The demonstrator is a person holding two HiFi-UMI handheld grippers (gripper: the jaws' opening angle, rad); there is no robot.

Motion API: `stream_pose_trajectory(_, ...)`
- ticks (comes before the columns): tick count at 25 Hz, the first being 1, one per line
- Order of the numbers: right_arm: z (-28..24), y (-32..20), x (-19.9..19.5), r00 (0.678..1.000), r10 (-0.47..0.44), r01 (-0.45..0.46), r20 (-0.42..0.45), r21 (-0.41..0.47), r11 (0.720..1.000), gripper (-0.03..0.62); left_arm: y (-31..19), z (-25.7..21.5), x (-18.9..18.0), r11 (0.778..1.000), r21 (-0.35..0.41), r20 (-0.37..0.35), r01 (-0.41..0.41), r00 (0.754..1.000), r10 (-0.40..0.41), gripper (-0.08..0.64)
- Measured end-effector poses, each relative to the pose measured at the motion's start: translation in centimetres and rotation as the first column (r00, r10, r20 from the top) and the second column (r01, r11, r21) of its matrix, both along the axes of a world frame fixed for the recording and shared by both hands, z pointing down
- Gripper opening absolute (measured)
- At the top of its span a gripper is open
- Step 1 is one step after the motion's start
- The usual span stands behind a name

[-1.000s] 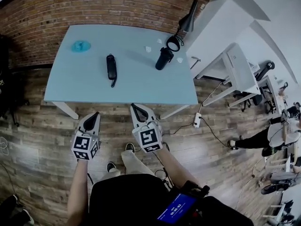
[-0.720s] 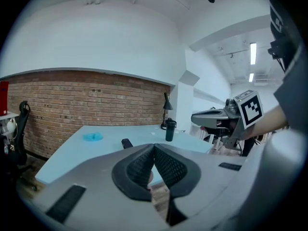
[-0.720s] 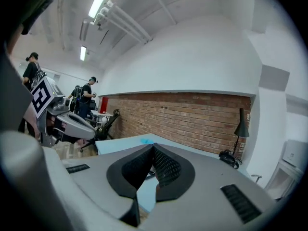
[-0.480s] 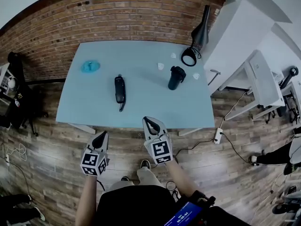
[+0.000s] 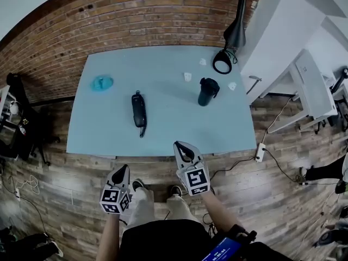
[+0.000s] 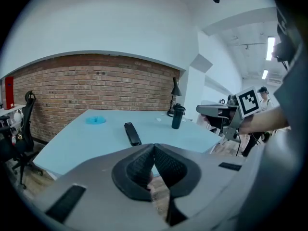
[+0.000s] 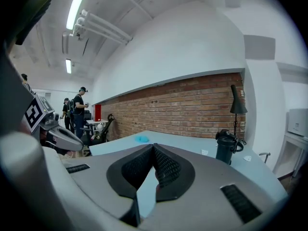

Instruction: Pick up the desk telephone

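Note:
A black telephone handset (image 5: 138, 108) with a short coiled cord lies flat near the middle of the pale blue table (image 5: 109, 135); the left gripper view shows the handset (image 6: 132, 133) too. My left gripper (image 5: 124, 169) hangs over the wooden floor in front of the table's near edge, its jaws closed with nothing in them. To its right my right gripper (image 5: 179, 145) is just short of the same edge, jaws also together and empty. Neither gripper touches the handset.
A dark tumbler (image 5: 207, 92) stands right of the handset, a black desk lamp (image 5: 231, 39) behind it. A blue lump (image 5: 101, 83) lies far left, small white scraps (image 5: 187, 76) near the tumbler. Brick wall behind, white desks (image 5: 304, 91) to the right, a power strip (image 5: 260, 152) on the floor.
The head view has swung so the table sits more centred and squarer. Both grippers have shifted rightward and lower in the picture, still over the floor before the table edge.

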State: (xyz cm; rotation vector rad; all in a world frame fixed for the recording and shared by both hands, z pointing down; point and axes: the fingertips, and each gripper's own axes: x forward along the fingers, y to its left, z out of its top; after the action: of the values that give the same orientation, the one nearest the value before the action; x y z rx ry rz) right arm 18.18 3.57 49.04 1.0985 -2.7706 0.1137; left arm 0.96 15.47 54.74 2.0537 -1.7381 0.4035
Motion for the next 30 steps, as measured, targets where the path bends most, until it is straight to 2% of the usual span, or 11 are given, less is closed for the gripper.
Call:
stream_pose_trajectory(4,0.0,-2.0,-1.5,0.999,0.039,-0.039,-0.021,-0.004,0.999,0.014,-1.7,0.8,-1.9,1.000,-0.002,-0.021,-0.026,0.999,0.026,0.017)
stream_pose_trajectory(7,-0.4,-3.3,-3.6,0.997,0.072,-0.072,-0.036,-0.005,0.997,0.015,-2.4,1.4,-4.6,0.999,-0.004,-0.049,-0.034,0.998,0.033,0.017)
stream_pose_trajectory(14,-2.8,-6.1,-9.2,0.987,0.148,-0.148,-0.068,0.014,0.989,0.015,-3.1,2.4,-13.8,1.000,-0.010,-0.064,-0.028,0.998,0.028,0.017)
stream_pose_trajectory(22,-2.9,-8.7,-13.9,0.956,0.262,-0.261,-0.133,0.024,0.965,0.018,-3.2,3.0,-24.0,0.999,-0.014,-0.073,-0.047,0.996,0.046,0.015)
stream_pose_trajectory(26,-2.8,-10.2,-14.4,0.945,0.292,-0.292,-0.147,0.026,0.956,0.020,-4.4,3.3,-25.9,0.999,-0.012,-0.093,-0.036,0.995,0.035,0.015)
stream_pose_trajectory(30,-3.0,-12.0,-15.8,0.952,0.266,-0.265,-0.150,0.029,0.964,0.021,-6.3,3.1,-26.5,1.000,0.000,-0.090,-0.029,0.996,0.029,0.017)
